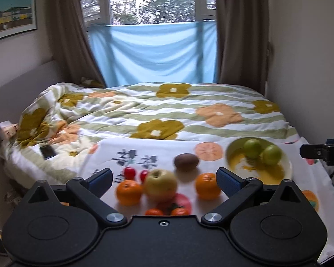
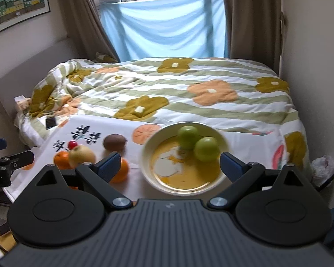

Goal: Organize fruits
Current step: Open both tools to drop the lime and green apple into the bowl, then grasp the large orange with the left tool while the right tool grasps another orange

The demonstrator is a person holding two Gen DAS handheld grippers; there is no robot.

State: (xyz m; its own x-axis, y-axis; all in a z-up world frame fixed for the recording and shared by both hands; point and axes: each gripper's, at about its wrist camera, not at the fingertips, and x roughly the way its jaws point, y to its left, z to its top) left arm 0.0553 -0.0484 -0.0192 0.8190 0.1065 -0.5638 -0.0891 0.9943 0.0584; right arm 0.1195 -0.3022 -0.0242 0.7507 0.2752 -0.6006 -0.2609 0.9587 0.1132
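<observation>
My left gripper (image 1: 164, 176) is open above the near fruits, gripping nothing. Beyond its fingers on the white printed cloth (image 1: 113, 146) lie a yellow-red apple (image 1: 160, 184), two oranges (image 1: 129, 192) (image 1: 208, 185), a brown kiwi (image 1: 186, 162), two red cherry tomatoes (image 1: 129, 172) and two small tangerines (image 1: 154, 211). A yellow bowl (image 1: 287, 166) at the right holds two green fruits (image 1: 252, 148). My right gripper (image 2: 169, 163) is open in front of the bowl (image 2: 144, 162) and its green fruits (image 2: 206, 149), holding nothing. The apple (image 2: 81, 155), kiwi (image 2: 114, 142) and an orange (image 2: 122, 171) lie to its left.
A bed with a flowered quilt (image 1: 189, 120) lies right behind the cloth, with a dark phone (image 1: 47, 152) on its left side. A blue sheet (image 1: 153, 51) hangs under the window between brown curtains. Walls close in on both sides.
</observation>
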